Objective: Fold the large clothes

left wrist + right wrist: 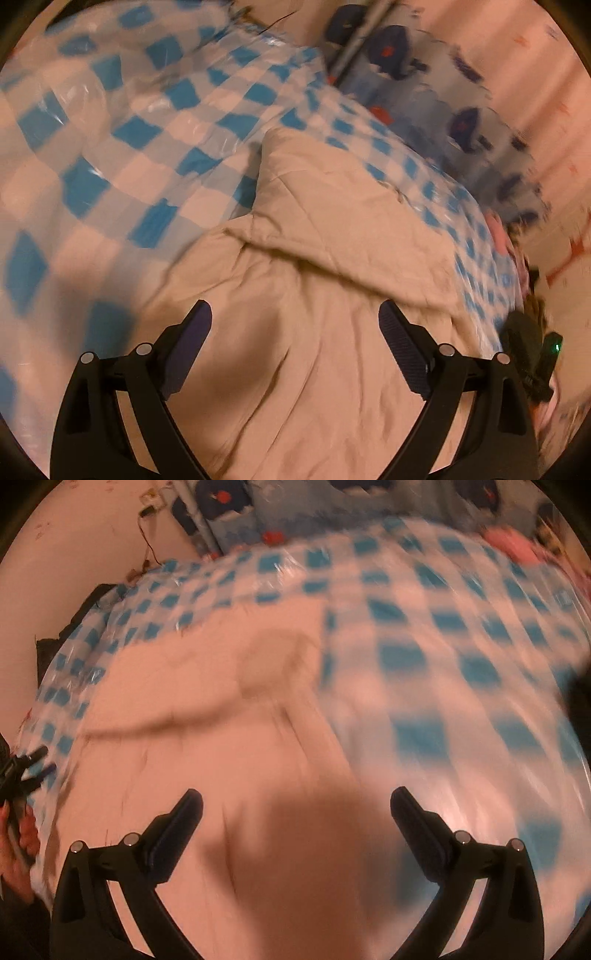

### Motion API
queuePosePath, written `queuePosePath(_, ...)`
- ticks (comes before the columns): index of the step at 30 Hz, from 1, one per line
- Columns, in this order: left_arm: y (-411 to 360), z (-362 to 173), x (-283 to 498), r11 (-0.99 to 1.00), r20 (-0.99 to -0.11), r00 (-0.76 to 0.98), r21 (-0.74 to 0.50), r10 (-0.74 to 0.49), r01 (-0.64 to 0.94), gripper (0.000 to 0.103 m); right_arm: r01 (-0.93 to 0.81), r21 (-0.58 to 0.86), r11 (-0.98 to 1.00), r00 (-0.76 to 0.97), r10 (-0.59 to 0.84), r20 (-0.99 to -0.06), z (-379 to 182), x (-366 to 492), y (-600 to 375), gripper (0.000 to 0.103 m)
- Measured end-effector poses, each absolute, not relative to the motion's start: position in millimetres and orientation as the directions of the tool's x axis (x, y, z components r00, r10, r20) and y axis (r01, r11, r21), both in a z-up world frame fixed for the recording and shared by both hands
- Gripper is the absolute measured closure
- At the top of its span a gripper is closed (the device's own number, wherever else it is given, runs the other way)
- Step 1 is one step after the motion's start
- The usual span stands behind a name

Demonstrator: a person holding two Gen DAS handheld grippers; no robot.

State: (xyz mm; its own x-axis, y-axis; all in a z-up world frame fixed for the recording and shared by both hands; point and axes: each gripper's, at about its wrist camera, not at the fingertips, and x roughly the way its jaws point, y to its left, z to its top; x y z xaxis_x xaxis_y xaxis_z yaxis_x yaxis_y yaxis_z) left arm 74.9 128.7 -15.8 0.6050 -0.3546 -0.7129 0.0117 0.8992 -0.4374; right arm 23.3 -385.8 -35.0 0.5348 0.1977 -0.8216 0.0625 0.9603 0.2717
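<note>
A large beige garment [332, 236] lies partly folded on a blue-and-white checked cover [122, 147], one flap laid over its far end. My left gripper [295, 314] hangs open and empty just above the garment's near part. In the right wrist view the same garment [207, 709] is blurred by motion, lying on the checked cover [461, 646]. My right gripper [295, 801] is open and empty above the garment's near right part. The left gripper [22, 771] shows at the far left edge in a hand.
A patterned blue pillow or bedding [436, 103] lies at the far end by a pinkish wall [535, 74]. A grey pole [358, 33] leans there. A pink item [509, 546] sits at the far right. A cable [147, 542] hangs on the wall.
</note>
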Motion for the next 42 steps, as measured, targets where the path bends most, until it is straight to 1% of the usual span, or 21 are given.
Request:
queuePosePath(3,152.0,-12.7,30.3,0.921,-0.737,0.585,-0.388,-0.340,0.047,0.014,0.107,0.390,0.915,0.464,0.301,-0.833,-49.9,-25.9,-410.0,0.006)
queuePosePath(6,186.1,-24.7,-10.4,0.926,-0.783,0.538,-0.377,-0.312,-0.011,0.014,0.184,0.514,0.838,0.406,0.412,-0.816,-70.9,-60.3,-424.8,0.006)
queuePosePath(8,208.1,-34.1,-33.4,0.902,-0.788,0.512,-0.429,-0.342,-0.057,0.014,0.206,0.569,0.796,0.399,0.462,-0.792,-77.8,-73.4,-427.2,0.006)
queuePosePath(11,226.4,-42.5,-56.9,0.877,-0.788,0.499,-0.469,-0.361,-0.106,0.014,0.248,0.646,0.721,0.398,0.533,-0.747,-88.5,-92.2,-425.4,0.005)
queuePosePath(16,237.4,-55.8,-81.4,0.805,-0.753,0.479,-0.575,-0.451,-0.147,0.014,0.220,0.740,0.635,0.417,0.625,-0.660,-82.9,-116.5,-413.1,0.005)
queuePosePath(19,235.4,-64.5,-91.0,0.721,-0.693,0.458,-0.677,-0.557,-0.147,0.014,0.220,0.741,0.635,0.410,0.629,-0.661,-80.5,-132.2,-406.2,0.005)
queuePosePath(21,234.5,-67.3,-98.8,0.698,-0.683,0.456,-0.696,-0.571,-0.169,0.014,0.233,0.742,0.628,0.406,0.631,-0.661,-83.4,-140.6,-406.0,0.005)
queuePosePath(23,231.2,-67.4,-105.9,0.677,-0.661,0.452,-0.719,-0.599,-0.153,0.014,0.252,0.756,0.604,0.418,0.637,-0.648,-86.2,-148.5,-408.4,0.005)
queuePosePath(25,229.3,-66.2,-108.9,0.694,-0.677,0.446,-0.703,-0.586,-0.155,0.014,0.265,0.769,0.582,0.433,0.641,-0.634,-89.1,-156.3,-412.2,0.005)
queuePosePath(31,233.5,-62.6,-116.4,0.811,-0.765,0.452,-0.568,-0.459,-0.138,0.014,0.268,0.769,0.580,0.466,0.620,-0.631,-90.7,-166.9,-413.7,0.005)
queuePosePath(33,239.9,-71.6,-116.0,0.805,-0.766,0.438,-0.576,-0.471,-0.143,0.014,0.256,0.781,0.570,0.479,0.627,-0.614,-89.7,-166.2,-413.4,0.005)
queuePosePath(36,242.7,-84.8,-111.9,0.759,-0.722,0.430,-0.640,-0.543,-0.116,0.014,0.233,0.794,0.562,0.490,0.637,-0.595,-90.1,-165.4,-415.4,0.005)
queuePosePath(38,239.0,-89.7,-109.1,0.753,-0.709,0.425,-0.652,-0.563,-0.088,0.012,0.229,0.784,0.577,0.469,0.640,-0.609,-92.5,-160.7,-414.6,0.005)
queuePosePath(42,225.4,-92.1,-100.1,0.774,-0.713,0.407,-0.633,-0.570,-0.025,0.010,0.211,0.761,0.613,0.433,0.639,-0.635,-94.2,-156.9,-409.8,0.005)
